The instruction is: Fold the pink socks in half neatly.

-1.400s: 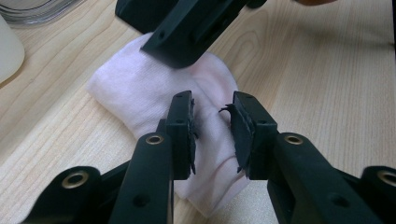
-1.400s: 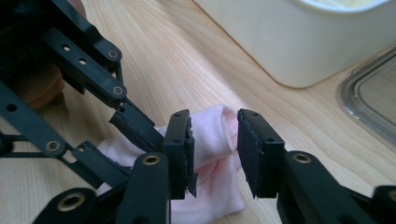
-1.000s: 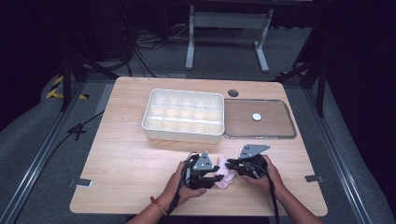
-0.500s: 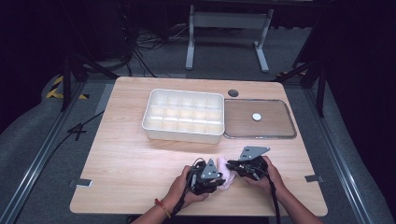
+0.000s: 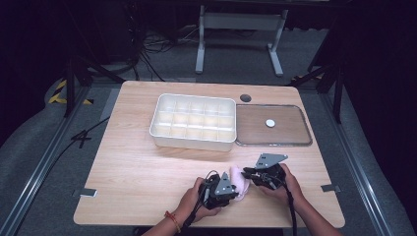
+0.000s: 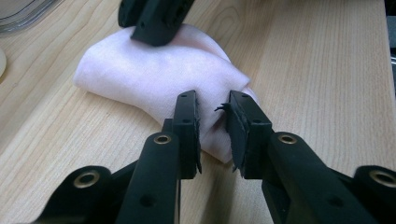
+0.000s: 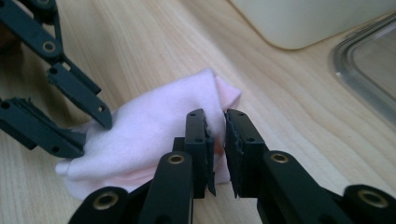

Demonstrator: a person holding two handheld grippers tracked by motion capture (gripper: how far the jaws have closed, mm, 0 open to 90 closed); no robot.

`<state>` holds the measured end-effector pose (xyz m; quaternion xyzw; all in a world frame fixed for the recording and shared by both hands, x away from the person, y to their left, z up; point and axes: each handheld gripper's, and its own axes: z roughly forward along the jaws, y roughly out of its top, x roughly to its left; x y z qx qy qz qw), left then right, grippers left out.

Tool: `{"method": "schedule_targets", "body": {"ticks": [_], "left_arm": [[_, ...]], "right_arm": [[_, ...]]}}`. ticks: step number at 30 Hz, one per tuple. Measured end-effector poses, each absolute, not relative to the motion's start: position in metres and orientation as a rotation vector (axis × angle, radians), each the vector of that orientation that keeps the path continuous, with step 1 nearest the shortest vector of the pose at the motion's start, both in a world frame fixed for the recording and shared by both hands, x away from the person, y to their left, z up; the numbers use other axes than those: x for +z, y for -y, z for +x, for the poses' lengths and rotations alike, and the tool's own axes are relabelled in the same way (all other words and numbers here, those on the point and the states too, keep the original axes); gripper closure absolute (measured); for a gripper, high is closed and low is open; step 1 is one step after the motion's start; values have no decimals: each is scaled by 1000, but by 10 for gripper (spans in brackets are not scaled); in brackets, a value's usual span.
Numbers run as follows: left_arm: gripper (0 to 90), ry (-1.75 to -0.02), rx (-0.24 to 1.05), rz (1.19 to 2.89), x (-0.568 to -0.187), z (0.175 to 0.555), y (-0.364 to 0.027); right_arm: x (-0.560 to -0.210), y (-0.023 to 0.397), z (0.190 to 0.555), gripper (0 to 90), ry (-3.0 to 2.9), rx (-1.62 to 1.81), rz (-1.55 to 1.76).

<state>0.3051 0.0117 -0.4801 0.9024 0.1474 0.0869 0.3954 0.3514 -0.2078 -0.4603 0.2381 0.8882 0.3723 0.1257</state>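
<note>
Pink cloth (image 5: 239,181) lying bunched on the near part of the table (image 5: 137,172), right of centre, between the two hands. Left gripper (image 6: 212,119) pinched narrow on a fold at one end of the cloth, jaws having just closed in, fabric squeezed between the pads. Right gripper (image 7: 215,135) likewise narrow, clamped on a fold at the other end, toward the far right. Held at two opposite ends, probably so as to lift and spread or fold the cloth, one end serving as anchor. Soft, pale pink, fleecy, folded over into a rounded bundle with loose creases, a slightly deeper pink edge peeping out underneath. White divided tray (image 5: 194,122) and clear lid (image 5: 275,129) farther off, well apart from the cloth.
</note>
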Motion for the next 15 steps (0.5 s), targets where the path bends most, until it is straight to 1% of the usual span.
{"method": "schedule_targets", "body": {"ticks": [4,8,12,15], "left_arm": [[737,-378,215,2284,-480,305,-11],[736,-382,215,2288,-480,305,-11],[736,-381,214,2289,-480,305,-12],[737,-376,211,2287,-480,306,-12]], "right_arm": [[-451,212,349,818,-2523,1145,725],[-443,205,339,824,-2517,1202,646],[-449,192,334,824,-2571,1156,581],[-455,192,338,818,-2586,1118,590]]}}
